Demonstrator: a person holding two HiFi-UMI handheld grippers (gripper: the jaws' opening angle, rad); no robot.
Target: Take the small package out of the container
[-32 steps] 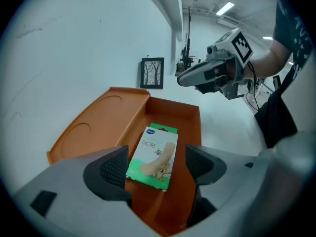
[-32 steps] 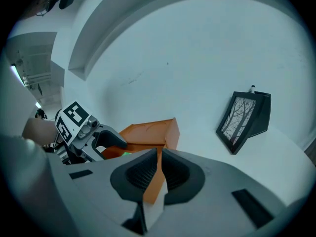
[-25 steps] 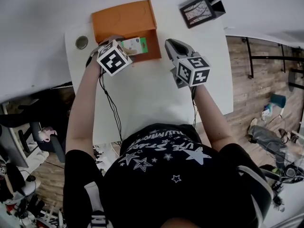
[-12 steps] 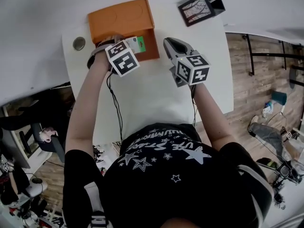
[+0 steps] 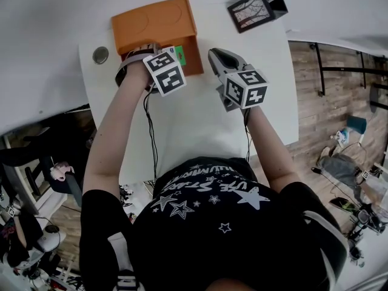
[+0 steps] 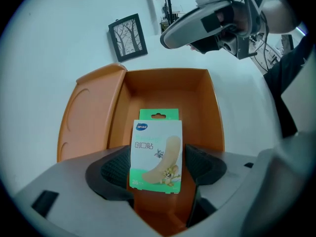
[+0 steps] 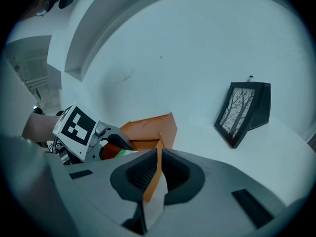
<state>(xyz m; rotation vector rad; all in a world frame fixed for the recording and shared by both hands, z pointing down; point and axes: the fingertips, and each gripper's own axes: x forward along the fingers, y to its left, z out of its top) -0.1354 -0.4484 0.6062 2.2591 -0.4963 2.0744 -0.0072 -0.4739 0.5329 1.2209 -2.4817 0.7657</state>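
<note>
Pinching small green-white card package (image 6: 156, 154) in my left gripper (image 6: 157, 171); right gripper (image 7: 157, 174) squeezed together, empty. Next: lift clear of the orange plastic container (image 6: 168, 90), 12 o'clock.

White table (image 5: 188, 123); wood-plank floor (image 5: 330, 102)

The head view looks steeply down on the white table (image 5: 182, 126) from above. The left gripper view hangs close over the orange container (image 6: 168, 88), facing two o'clock. The right gripper view faces eleven o'clock, farther off. All share the container and the picture frame (image 5: 250, 10).
</note>
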